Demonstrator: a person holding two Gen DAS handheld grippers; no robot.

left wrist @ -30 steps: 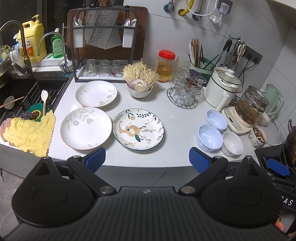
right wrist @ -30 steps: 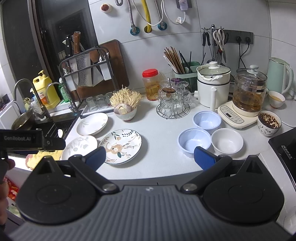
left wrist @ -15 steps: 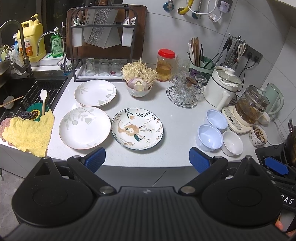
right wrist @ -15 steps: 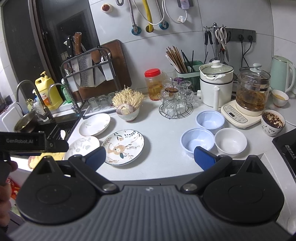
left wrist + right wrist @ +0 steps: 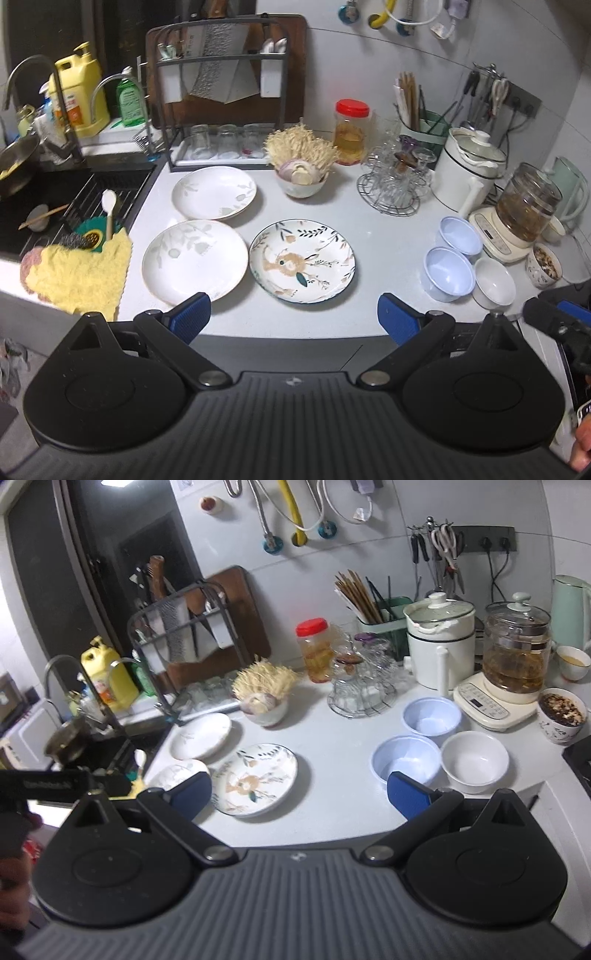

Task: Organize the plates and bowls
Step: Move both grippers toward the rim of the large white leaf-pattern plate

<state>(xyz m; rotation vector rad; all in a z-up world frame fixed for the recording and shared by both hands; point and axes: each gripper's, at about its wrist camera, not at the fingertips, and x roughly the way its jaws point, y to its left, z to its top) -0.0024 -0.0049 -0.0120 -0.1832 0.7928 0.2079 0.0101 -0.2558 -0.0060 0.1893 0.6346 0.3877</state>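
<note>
Moved: both views closer to the counter [image 5: 369,236].
Plates: floral plate [image 5: 302,260] beside two white plates [image 5: 195,261].
Right view only: soup cup [image 5: 573,661].
Left gripper [image 5: 293,318]: wide, empty.
Right gripper [image 5: 299,792]: wide, empty.

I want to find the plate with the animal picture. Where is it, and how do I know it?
Look at the white countertop, right of the sink. Three plates lie there; the patterned plate is the rightmost, beside a plain white plate. Only it has a dark rim, leaves and a brown animal painted inside.
</note>
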